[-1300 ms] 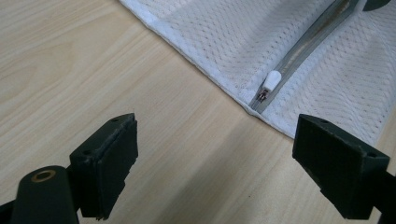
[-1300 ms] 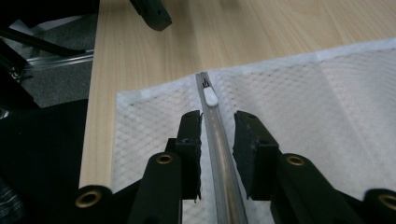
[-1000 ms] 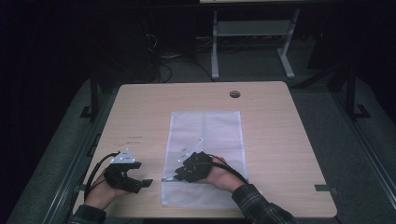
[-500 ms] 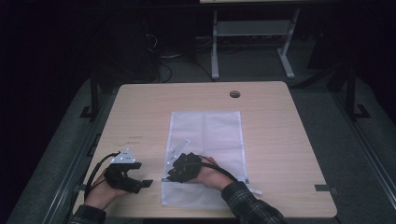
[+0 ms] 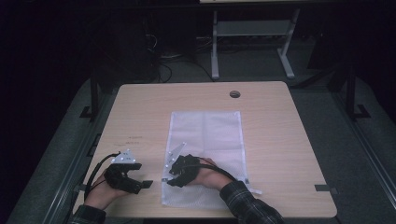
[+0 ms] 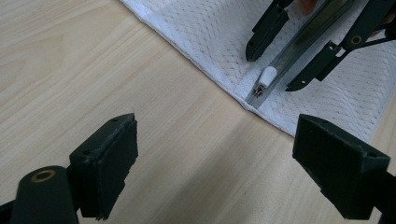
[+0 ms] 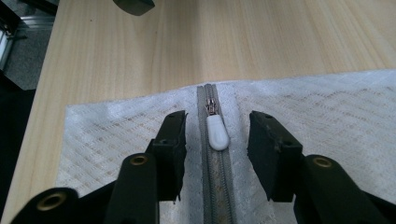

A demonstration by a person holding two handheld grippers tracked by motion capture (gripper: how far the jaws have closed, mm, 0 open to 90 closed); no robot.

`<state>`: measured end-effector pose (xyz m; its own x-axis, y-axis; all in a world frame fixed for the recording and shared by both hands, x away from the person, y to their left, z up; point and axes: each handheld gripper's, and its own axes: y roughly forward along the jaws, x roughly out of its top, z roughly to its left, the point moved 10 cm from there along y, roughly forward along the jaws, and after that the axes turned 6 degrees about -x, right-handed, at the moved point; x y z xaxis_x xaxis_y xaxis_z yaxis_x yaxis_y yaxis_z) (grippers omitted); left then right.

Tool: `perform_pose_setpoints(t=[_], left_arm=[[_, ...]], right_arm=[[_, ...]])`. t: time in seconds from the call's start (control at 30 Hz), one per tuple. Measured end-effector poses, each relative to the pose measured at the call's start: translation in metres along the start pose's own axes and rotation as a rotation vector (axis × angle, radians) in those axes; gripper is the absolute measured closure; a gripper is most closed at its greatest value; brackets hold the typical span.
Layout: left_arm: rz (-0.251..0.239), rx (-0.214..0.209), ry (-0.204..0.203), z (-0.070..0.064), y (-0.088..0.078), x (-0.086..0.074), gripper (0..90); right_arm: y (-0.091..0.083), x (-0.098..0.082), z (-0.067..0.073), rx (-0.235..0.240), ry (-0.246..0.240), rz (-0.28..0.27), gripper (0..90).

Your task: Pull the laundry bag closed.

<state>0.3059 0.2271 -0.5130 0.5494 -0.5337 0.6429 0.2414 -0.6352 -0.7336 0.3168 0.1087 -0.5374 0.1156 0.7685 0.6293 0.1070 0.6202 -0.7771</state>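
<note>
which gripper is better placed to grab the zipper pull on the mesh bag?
Right. The right gripper already straddles the white zipper pull, jaws open and just widened. The left gripper hangs open over bare table, beside the mesh bag.

One mesh bag (image 5: 205, 140), one white zipper pull (image 7: 217, 132), two tools

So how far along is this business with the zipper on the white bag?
Barely started. The white mesh bag lies flat, its zipper looks closed, and the white pull tab sits near the end. The right tongs have just been opening and straddle the tab without pinching it. The left tongs wait open beside the bag. Gripping and pulling remain.
</note>
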Motion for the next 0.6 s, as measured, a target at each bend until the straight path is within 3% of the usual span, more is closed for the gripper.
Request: perform_pose_setpoints(t=[0.1,0.33,0.43,0.5,0.6], left_arm=[[0.000,0.001,0.002,0.000,0.000,0.000,13.5],[0.002,-0.004,0.001,-0.001,0.000,0.000,13.5],[0.005,-0.012,0.006,-0.003,0.001,0.000,13.6],[0.009,-0.022,0.009,-0.005,0.002,0.000,14.1],[0.008,-0.044,0.011,-0.010,0.005,0.002,14.1]], right_arm=[[0.000,-0.001,0.000,-0.026,-0.024,0.006,63.6],[-0.002,-0.002,0.004,-0.012,-0.031,0.002,80.4],[-0.002,-0.003,0.003,-0.001,0.000,-0.006,80.9],[-0.005,-0.002,0.003,0.029,0.047,-0.039,81.1],[-0.010,0.001,0.002,0.035,0.062,-0.062,81.2]])
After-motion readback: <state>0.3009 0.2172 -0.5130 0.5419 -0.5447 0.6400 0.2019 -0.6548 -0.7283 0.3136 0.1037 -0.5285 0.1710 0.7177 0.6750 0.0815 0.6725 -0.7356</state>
